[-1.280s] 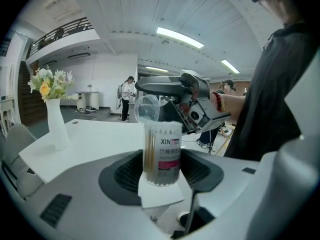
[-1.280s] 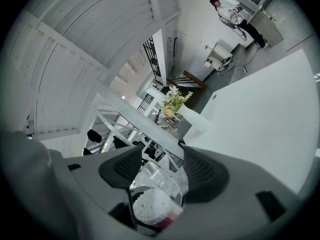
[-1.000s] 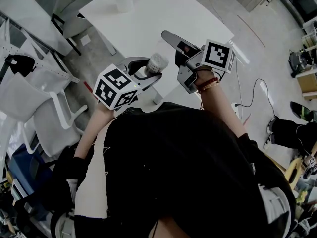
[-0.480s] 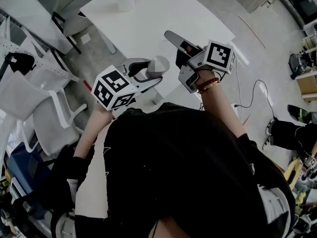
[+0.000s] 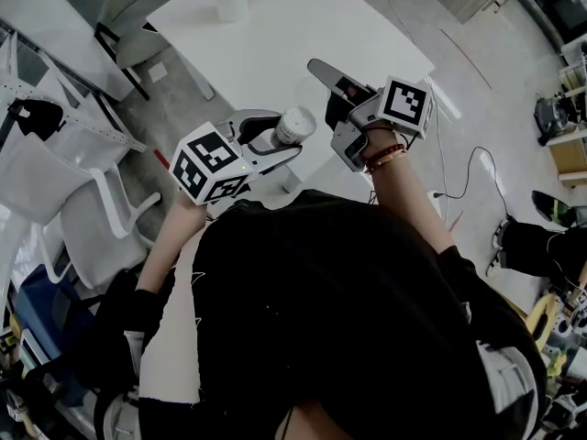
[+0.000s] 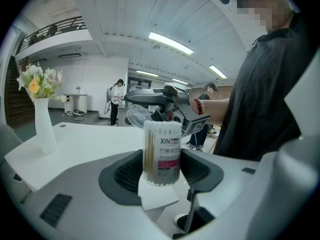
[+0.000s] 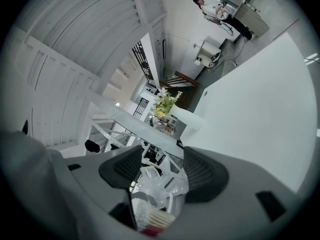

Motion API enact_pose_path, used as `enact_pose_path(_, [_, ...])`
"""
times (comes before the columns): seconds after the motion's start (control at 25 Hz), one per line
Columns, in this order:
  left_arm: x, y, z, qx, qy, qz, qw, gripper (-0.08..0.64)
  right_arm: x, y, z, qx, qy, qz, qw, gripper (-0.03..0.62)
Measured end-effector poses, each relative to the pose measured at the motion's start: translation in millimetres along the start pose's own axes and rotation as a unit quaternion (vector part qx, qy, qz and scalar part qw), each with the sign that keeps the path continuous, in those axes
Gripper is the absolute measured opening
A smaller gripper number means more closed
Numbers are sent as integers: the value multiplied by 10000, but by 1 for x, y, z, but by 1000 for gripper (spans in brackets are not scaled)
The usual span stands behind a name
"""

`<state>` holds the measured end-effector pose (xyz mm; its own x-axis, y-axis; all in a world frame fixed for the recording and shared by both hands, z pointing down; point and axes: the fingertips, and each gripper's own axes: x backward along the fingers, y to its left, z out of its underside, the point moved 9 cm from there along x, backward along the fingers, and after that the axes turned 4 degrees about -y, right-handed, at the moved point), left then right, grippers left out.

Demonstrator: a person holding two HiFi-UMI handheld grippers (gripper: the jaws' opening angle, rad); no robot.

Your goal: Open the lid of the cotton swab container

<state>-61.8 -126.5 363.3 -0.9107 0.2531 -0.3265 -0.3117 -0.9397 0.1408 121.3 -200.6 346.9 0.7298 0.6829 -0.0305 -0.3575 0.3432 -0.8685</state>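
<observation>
- Left gripper [image 5: 287, 130] has its jaws wide and pressed on the lower part of the container [image 6: 162, 151]. The container stands upright between the pads, and the swabs [image 6: 161, 128] show bare at its top.
- Right gripper [image 7: 163, 160] also has its jaws wide, and the clear lid [image 7: 156, 181] sits between its pads. I judge that it grips the lid by the edges. The lid is just off the mouth of the container, so the opening looks done or nearly done.
- Risk: the container is smooth and round and is held only low down. If the left gripper tips more forward, the container can turn in the pads and the swabs can slide out.
- Risk: the lid is thin and held by its rim. A small twist of the right gripper can make it spring out from between the pads.
- Risk: both things are held in the air near the edge of the table [image 5: 275, 35]. What falls may miss the table and go to the floor.
- Risk: the lid is very near the swab tips, so a careless move sideways can knock them.
- Compared with one second ago, very little differs. Both grips are the same. The left gripper sits slightly lower in the head view, and the container top is turned a bit more toward the right gripper.
</observation>
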Motion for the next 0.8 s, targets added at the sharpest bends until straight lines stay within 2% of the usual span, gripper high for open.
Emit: enact_pose_path(0.8, [-1, -2, -2, 68, -201, 312, 9993, 247, 2, -11, 2, -74, 59, 233, 9997, 256])
